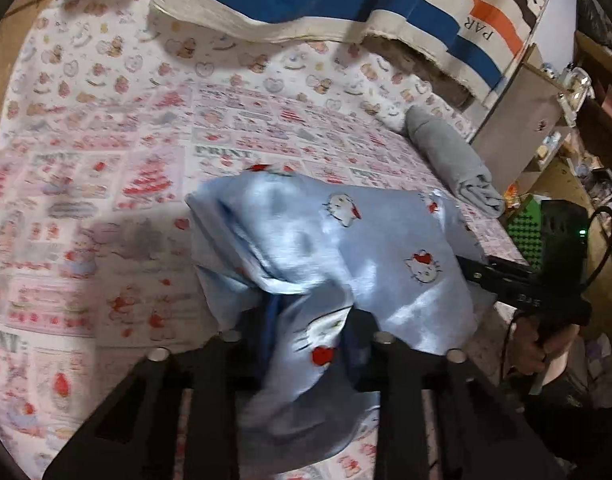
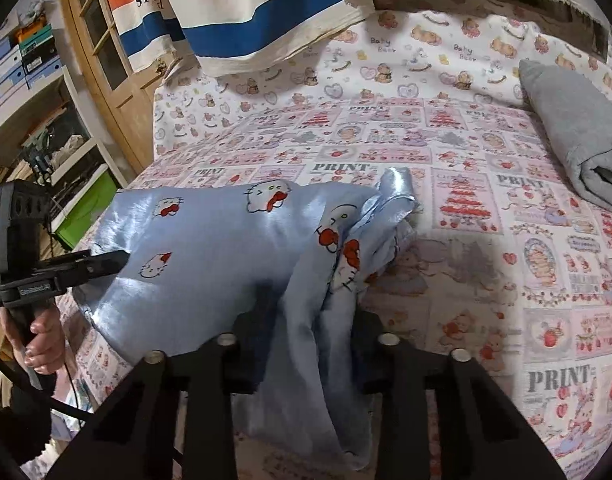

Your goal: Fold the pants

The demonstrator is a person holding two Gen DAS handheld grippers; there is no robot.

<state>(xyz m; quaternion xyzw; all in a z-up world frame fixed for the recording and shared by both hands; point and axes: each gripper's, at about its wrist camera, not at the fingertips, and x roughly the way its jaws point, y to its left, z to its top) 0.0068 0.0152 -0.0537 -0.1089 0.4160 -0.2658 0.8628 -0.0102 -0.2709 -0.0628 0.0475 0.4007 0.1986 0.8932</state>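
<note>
Light blue satin pants with cat-face prints lie bunched on the patterned bed sheet. In the left wrist view my left gripper is shut on a gathered fold at the near edge of the cloth. In the right wrist view my right gripper is likewise shut on a bunched fold of the pants, which hangs down between its fingers. Each gripper also shows in the other's view: the right one and the left one, each held by a hand with its tip at the cloth's edge.
A folded grey garment lies on the bed to the right. A striped blanket drapes over the far side. A wooden door and cluttered shelves stand beyond the bed's left edge.
</note>
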